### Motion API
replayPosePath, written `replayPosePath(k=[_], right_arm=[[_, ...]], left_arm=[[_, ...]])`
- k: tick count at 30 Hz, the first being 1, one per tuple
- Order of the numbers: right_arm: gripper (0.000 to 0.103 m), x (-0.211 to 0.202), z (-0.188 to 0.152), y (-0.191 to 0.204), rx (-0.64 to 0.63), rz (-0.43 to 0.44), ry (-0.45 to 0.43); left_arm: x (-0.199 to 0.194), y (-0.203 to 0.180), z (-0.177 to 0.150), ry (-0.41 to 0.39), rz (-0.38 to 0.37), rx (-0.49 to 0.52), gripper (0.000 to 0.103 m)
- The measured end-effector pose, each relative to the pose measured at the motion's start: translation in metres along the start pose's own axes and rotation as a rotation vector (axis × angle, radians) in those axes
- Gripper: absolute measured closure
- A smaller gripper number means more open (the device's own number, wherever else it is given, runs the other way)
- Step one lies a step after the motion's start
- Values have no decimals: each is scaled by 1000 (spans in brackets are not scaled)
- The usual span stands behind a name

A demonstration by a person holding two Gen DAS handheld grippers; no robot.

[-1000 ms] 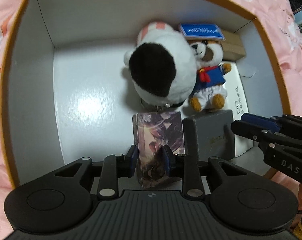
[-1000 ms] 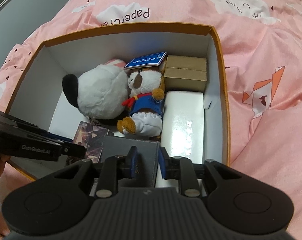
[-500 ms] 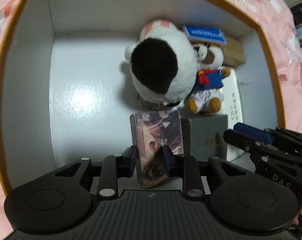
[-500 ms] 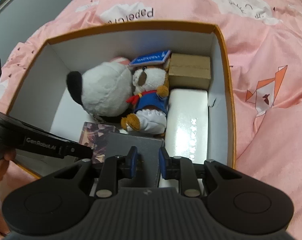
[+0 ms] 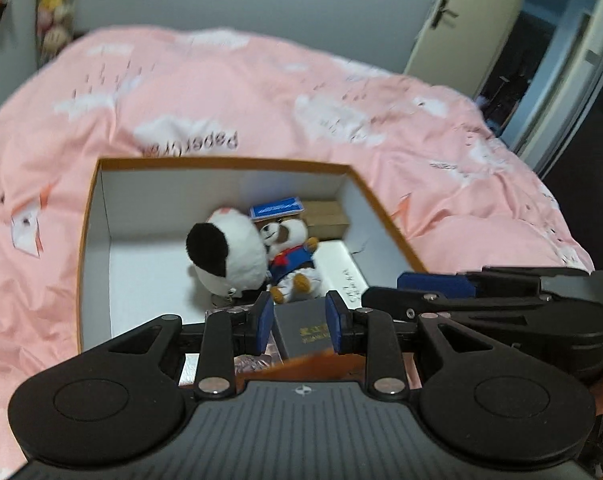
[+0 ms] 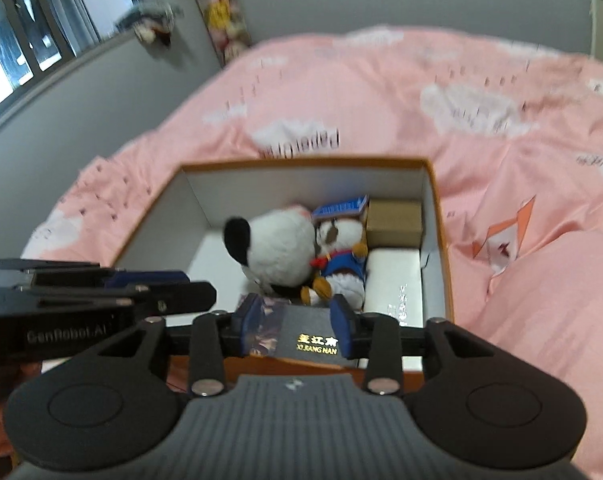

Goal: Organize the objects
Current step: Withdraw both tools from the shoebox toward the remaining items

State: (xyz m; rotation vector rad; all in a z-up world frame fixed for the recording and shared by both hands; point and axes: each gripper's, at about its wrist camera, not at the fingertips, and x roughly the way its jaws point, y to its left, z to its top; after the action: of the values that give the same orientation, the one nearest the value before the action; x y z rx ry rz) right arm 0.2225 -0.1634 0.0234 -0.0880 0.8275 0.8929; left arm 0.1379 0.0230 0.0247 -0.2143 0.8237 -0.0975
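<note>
— Both grippers have pulled up and back out of the box (image 5: 101, 216); a second ago the left gripper (image 5: 297, 324) was clamped on the illustrated card box (image 6: 267, 330), the right gripper (image 6: 297, 330) on the grey box (image 6: 313, 336).

— So they've let go?

— Looks so. Both sets of jaws stand apart, empty. The two items lie side by side at the box's near wall, below the fingers, in front of the panda plush (image 5: 231, 256) and bear (image 5: 291, 256).

— Placed, I'd judge.

"GenRobot.AI" on left tongs (image 6: 173, 300); "XI JIANG NAN", grey box (image 6: 309, 338)
</note>
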Motion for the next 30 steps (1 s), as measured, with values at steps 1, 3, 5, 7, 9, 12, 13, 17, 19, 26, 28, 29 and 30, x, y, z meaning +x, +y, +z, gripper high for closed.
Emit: replayPosePath(k=[1,3,5,7,9,12,13,17,19,26,28,29,30], right_arm=[[56,-7,-5,3,-6,-1,-28],[53,-20,-16,8,-13,-10,-60],[49,-32,-29,11,-9,-27,-79],[49,-40,-41,11,3,-60,-84],[49,-44,-54,9,25,-99,-76],[49,-44,-74,3,76,-133,-28],[49,-43,-81,1,102,-129,-9],[49,-39,-109,-3,168,-182,101],[49,-37,-123,-6,198,-185,151],[48,-14,-151,-1,219,-114,346],[42,-6,-156,1,210,-119,386],[37,-2,-159,1,213,-115,406],[36,0,-162,0,219,-107,421]], left_arm=[[-8,-3,-7,-5,-2,17,70],[-14,-13,-14,-11,-7,38,70],[-20,-16,-26,-16,-9,67,70],[-25,-20,-37,-27,-15,90,70],[-25,-23,-47,-25,-19,107,70],[-27,-22,-59,9,-23,111,70],[-25,-21,-63,31,-27,102,70],[-12,-12,-78,143,-59,20,70],[-3,-9,-87,220,-83,-12,71],[17,-14,-123,400,-54,2,74],[19,-17,-128,433,-38,22,74],[21,-19,-131,460,-25,39,74],[23,-20,-135,485,-13,50,74]])
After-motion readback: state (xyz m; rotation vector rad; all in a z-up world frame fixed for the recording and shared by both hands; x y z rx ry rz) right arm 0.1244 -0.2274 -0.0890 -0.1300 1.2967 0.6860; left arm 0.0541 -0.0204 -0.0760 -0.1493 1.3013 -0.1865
